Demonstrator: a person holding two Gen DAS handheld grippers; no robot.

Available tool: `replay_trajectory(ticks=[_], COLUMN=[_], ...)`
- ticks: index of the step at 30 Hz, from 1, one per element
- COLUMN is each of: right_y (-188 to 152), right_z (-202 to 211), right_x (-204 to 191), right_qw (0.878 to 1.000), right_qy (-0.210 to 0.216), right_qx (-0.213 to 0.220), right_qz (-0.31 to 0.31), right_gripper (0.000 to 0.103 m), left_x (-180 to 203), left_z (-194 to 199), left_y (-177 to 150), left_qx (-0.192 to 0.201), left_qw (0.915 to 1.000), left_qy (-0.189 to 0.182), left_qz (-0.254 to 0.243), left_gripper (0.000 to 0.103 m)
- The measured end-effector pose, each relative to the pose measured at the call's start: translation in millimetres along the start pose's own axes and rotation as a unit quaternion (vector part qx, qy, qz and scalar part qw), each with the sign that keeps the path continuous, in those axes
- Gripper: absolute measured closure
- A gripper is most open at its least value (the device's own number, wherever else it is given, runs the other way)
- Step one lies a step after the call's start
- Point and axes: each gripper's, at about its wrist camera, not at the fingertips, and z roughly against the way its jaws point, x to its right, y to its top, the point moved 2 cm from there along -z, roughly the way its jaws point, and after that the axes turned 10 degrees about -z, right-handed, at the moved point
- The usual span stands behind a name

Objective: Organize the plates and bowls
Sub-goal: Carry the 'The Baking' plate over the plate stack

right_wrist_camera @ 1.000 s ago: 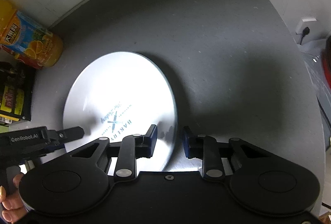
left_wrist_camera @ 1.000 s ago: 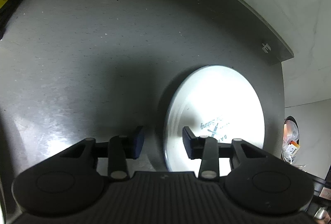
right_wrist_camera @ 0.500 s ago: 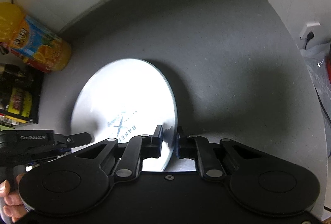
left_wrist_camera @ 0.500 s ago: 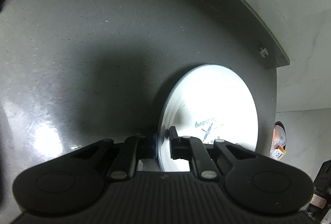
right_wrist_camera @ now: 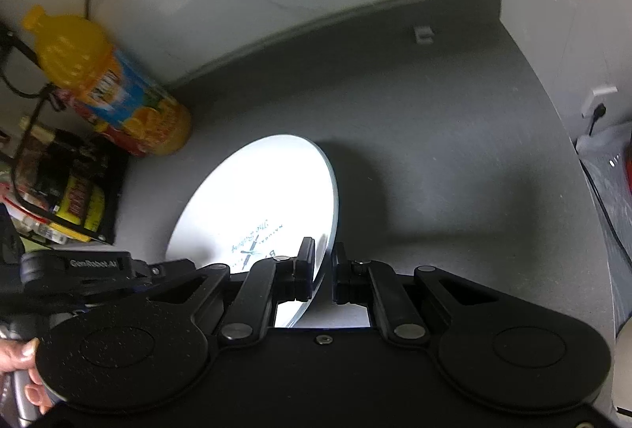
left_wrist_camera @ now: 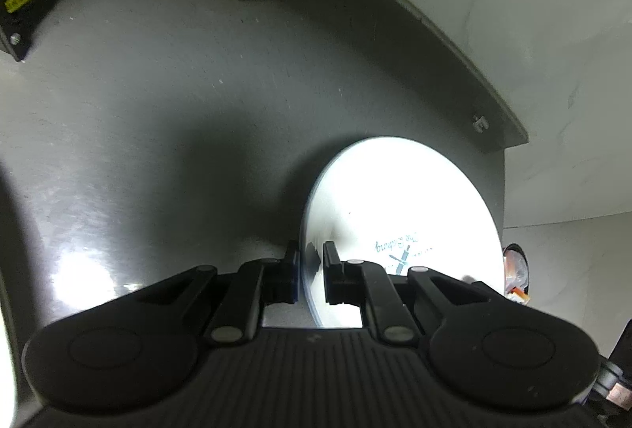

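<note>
**White plate gripped from two sides**

White and glossy, the plate (left_wrist_camera: 395, 207) carries blue print and is tilted above the grey tabletop (left_wrist_camera: 158, 120). The left gripper (left_wrist_camera: 310, 270) is clamped on the plate's near-left rim, one finger on each face. The right gripper (right_wrist_camera: 322, 270) pinches the opposite near rim the same way. Glare washes out the plate, so whether its far edge touches the tabletop is hard to tell. An orange juice bottle (right_wrist_camera: 118, 92) stands at the back by the wall, beside a dark rack of packets (right_wrist_camera: 67, 199). A small pale clip (right_wrist_camera: 423, 34) sits near the tabletop's rear edge.
</note>
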Motion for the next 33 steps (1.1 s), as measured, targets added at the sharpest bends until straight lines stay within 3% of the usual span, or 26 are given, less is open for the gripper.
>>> replay_trajectory(ticks=[11,33], right_y=[-21,-111], right_z=[23,18], right_x=[-45,-121], right_qw=[0.999,0.999], right_qy=[0.015,0.026], right_qx=[0.033,0.039], right_qz=[0.005,-0.023], right_gripper=[0.095,0.095], left_x=[-20,-105], left_z=[58,122], left_y=[0,-27], left_qx=[0.032,0.024], left_qw=[0.9994,0.9992], left_qy=[-0.007,0.015], left_qz=[-0.01,-0.03], left_gripper=[0.093,0.092])
